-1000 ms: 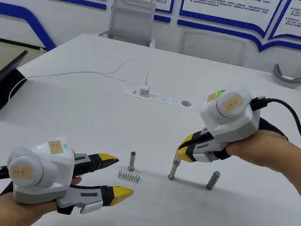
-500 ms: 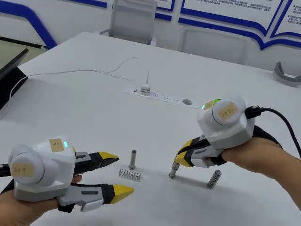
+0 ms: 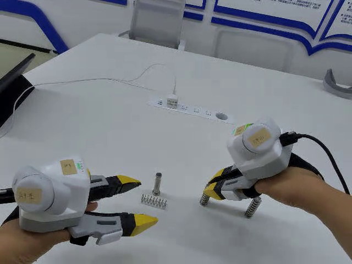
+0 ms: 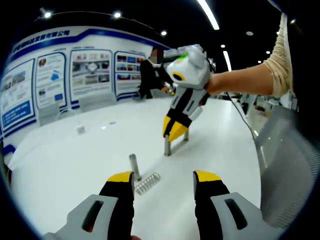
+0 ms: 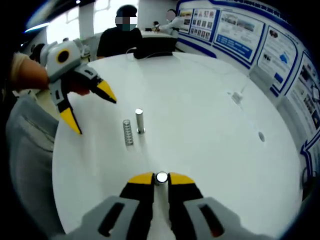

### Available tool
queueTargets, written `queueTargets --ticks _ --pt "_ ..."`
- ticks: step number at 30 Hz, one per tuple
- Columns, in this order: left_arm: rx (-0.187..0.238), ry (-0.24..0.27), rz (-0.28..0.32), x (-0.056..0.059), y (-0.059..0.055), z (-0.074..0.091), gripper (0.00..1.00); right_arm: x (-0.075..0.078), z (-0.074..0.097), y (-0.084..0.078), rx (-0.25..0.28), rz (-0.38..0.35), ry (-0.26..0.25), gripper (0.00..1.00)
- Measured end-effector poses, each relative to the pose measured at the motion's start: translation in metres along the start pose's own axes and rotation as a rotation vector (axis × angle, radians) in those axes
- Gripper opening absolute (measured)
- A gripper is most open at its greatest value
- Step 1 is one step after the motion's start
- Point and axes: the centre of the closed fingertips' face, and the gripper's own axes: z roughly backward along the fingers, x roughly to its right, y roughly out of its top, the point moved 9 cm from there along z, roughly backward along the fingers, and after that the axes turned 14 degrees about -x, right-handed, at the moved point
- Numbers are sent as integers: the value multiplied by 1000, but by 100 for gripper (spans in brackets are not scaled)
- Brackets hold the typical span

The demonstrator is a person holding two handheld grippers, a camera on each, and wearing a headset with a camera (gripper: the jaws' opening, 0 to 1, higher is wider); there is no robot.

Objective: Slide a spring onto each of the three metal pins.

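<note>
Spring clenched in R gripper jaws now lower on mid pin; L gripper jaws apart

left tongs at 8 o'clock, spread wide, tips toward 3 o'clock | right tongs at 4 o'clock, pinched nearly together, tips down toward 8 o'clock

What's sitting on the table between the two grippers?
In the head view, a bare metal pin stands there, with a loose spring lying flat right beside it.
</note>
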Motion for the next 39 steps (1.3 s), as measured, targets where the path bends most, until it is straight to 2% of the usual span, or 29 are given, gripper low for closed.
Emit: queueTargets --ticks 9,11,14,19,23,26,32,39 --pt "1 3 4 -2 -1 1 48 1 0 -1 5 -9 1 13" --pt "1 4 4 -2 -1 1 48 0 4 -1 10 -4 -2 17" --pt "-3 4 2 -1 -1 1 48 -3 12 2 26 3 -11 18" --pt "-6 3 0 0 -1 1 48 -11 28 16 79 39 -29 18" --pt "-5 8 1 -1 -1 2 48 -22 32 31 116 75 -4 18" --pt "-9 10 1 -2 -3 3 48 -30 25 37 118 95 28 18" --pt "-11 15 5 -4 -4 5 48 -47 -8 44 61 153 70 17" --pt "-12 21 11 -7 -6 6 48 -48 -29 53 55 157 100 15"
